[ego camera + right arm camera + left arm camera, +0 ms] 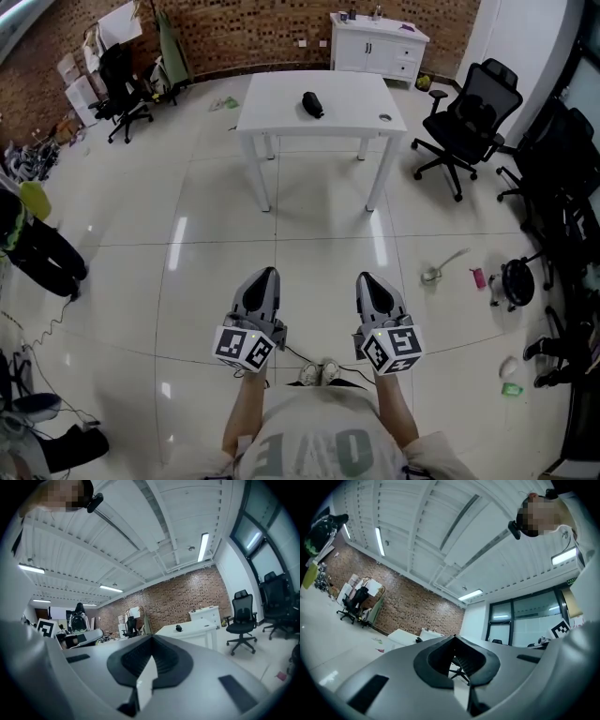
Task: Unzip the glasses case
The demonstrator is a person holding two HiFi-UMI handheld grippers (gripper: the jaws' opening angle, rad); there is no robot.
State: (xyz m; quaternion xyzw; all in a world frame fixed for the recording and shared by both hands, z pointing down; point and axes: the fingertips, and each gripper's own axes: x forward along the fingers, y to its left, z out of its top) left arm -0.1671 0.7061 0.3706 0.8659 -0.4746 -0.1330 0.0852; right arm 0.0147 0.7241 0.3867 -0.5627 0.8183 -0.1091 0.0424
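Glasses case [312, 104]: one, lying flat on the white table [281, 117], well ahead of both grippers and roughly between the lines of the two. Its long axis runs slantwise: the far end leans toward the left gripper's side, the near end toward the right gripper's side. It looks dark, oblong and rounded. It is too small here to make out the zip or which end carries the pull. In the right gripper view the case [178, 628] shows as a small dark lump on the tabletop, beyond the jaw tips and a little to the right.

Left gripper [265, 274]: held low in front of the person and pointing forward. In its own view [454, 637] the jaws are pressed together at the tips with nothing between them.

Right gripper [367, 278]: beside the left one, apart from it and pointing the same way. In its own view [151, 637] the jaws meet at the tips and hold nothing.

Counts: grippers 2, case 1, table 1. One small round thing [385, 118] sits on the table, to the right of the case. One white cabinet [378, 47] stands past the table against the brick wall.
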